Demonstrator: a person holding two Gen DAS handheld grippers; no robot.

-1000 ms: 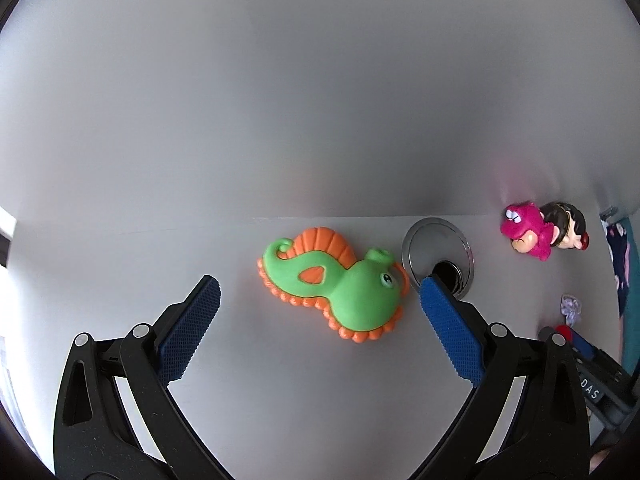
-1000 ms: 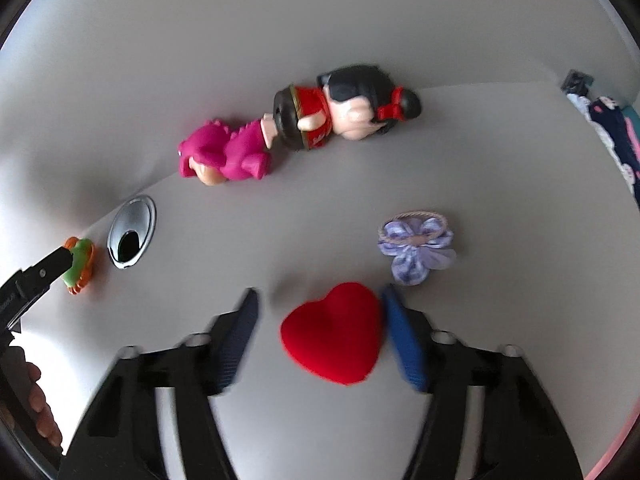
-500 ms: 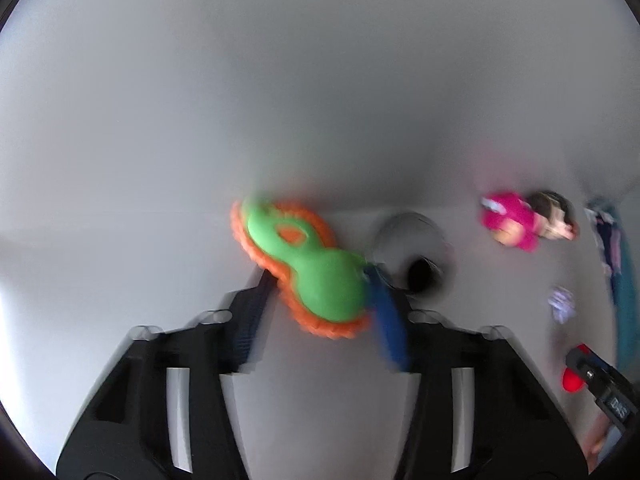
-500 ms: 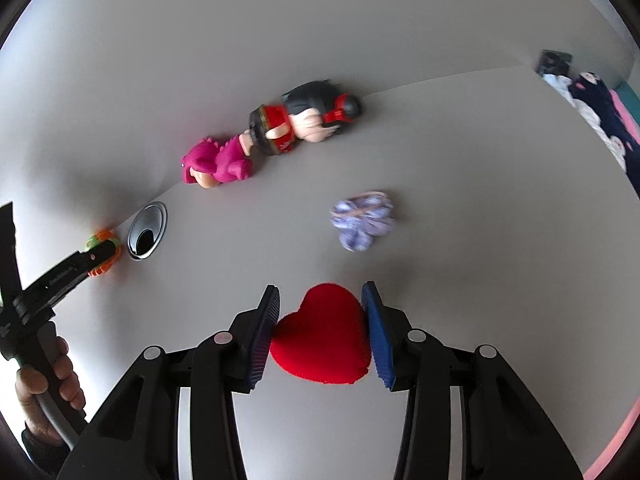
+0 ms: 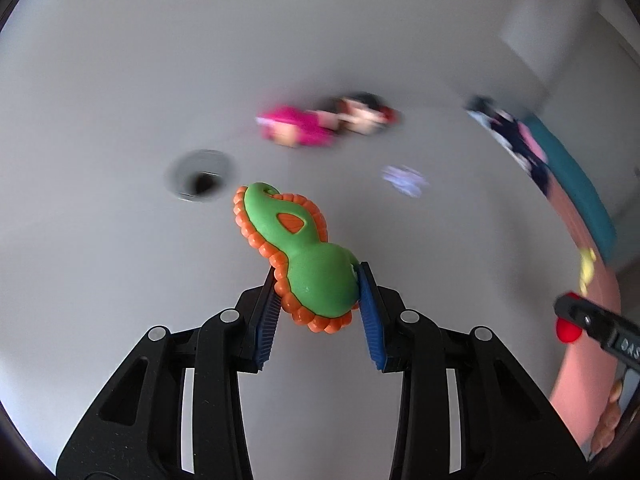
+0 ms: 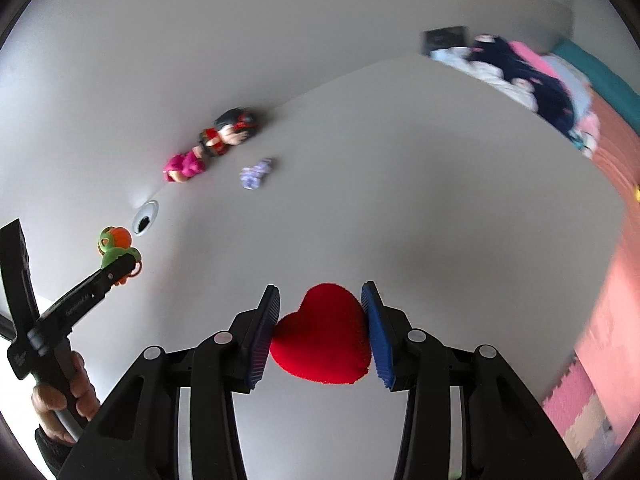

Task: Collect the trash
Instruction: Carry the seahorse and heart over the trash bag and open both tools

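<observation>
My left gripper [image 5: 318,280] is shut on a green and orange seahorse toy [image 5: 298,252], which it holds above the white table [image 5: 100,240]. Both blue pads press the toy's fat end. My right gripper [image 6: 320,300] is shut on a red plush heart [image 6: 322,334], also lifted off the table. In the right wrist view the left gripper [image 6: 120,264] shows at the far left with the seahorse toy [image 6: 114,244] in it. The heart [image 5: 568,330] and the right gripper's tip show at the right edge of the left wrist view.
On the table near the wall lie a pink toy [image 6: 184,166], a black-haired doll [image 6: 226,136] and a small purple flower [image 6: 256,172]. A round cable hole [image 6: 144,216] sits in the tabletop. Clothes [image 6: 520,76] and pink floor mats [image 6: 600,320] lie to the right.
The left gripper closed on the seahorse toy and lifted it off the table. The right gripper closed on the heart, raised it and drew back from the wall toys.
</observation>
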